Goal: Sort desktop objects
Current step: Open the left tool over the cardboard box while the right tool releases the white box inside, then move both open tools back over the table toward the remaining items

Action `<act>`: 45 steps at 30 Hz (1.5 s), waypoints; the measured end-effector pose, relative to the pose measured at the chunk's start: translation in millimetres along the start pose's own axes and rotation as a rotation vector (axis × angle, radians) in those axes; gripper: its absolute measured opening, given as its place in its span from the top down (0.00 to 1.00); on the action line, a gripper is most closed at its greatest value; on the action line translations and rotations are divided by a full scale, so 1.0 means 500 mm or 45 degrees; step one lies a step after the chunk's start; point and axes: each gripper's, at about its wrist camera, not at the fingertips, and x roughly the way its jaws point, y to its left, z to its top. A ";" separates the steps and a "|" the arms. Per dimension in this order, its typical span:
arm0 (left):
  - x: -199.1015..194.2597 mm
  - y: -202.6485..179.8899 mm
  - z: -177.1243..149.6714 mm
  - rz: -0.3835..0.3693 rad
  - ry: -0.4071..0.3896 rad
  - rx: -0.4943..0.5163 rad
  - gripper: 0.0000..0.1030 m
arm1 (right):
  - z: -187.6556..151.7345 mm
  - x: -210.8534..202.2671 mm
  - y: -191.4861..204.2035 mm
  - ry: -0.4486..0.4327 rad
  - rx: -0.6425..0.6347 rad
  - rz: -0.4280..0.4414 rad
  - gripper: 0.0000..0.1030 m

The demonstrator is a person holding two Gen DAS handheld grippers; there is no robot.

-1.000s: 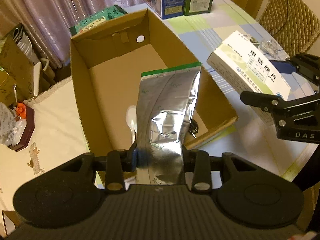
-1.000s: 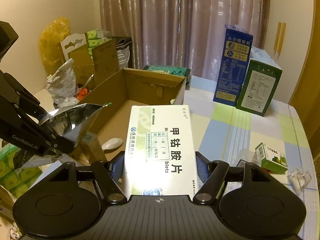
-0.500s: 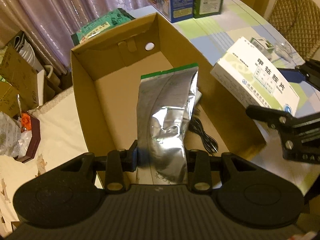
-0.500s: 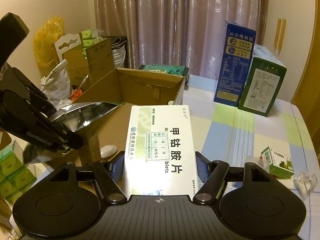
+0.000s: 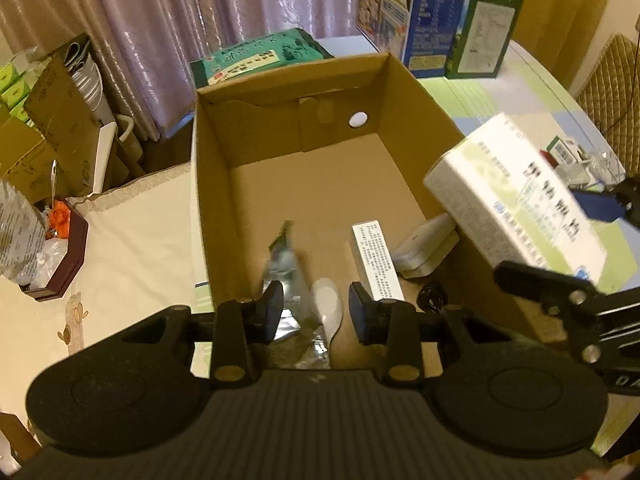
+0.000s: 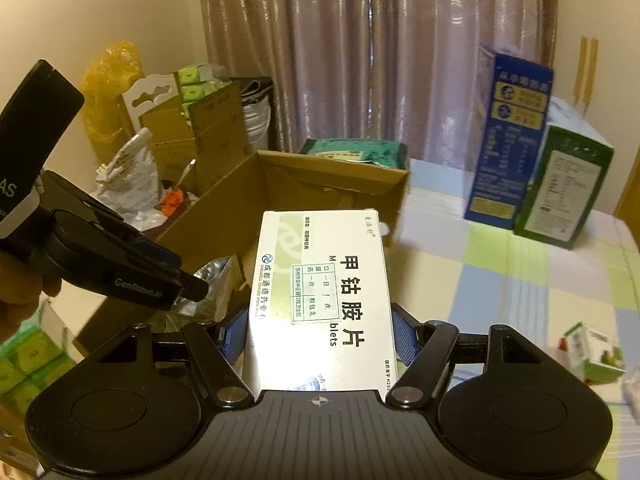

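Pointing down into the carton (image 5: 216,184) at frame centre, the left gripper (image 5: 316,312) is seen spread, the foil pouch (image 5: 288,280) loose between its fingers, while the white box (image 6: 320,288) is pinched by the right gripper (image 6: 318,338) at the carton's right.

Pinkish curtains (image 6: 360,52) behind, quilted chair (image 5: 608,76) – yellow plastic bag (image 6: 106,88) by the wall

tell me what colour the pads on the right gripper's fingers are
Blue, ridged pads, clearest in the right wrist view.
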 end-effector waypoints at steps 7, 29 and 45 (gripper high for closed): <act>-0.033 0.025 -0.027 0.012 -0.031 -0.050 0.70 | 0.008 0.016 0.001 -0.028 0.046 0.048 0.32; -0.195 -0.190 -0.106 -0.170 -0.287 -0.022 0.01 | -0.199 -0.232 -0.152 -0.027 0.245 -0.153 0.02; -0.210 -0.493 -0.196 -0.309 -0.389 0.147 0.01 | -0.362 -0.446 -0.301 -0.032 0.396 -0.363 0.02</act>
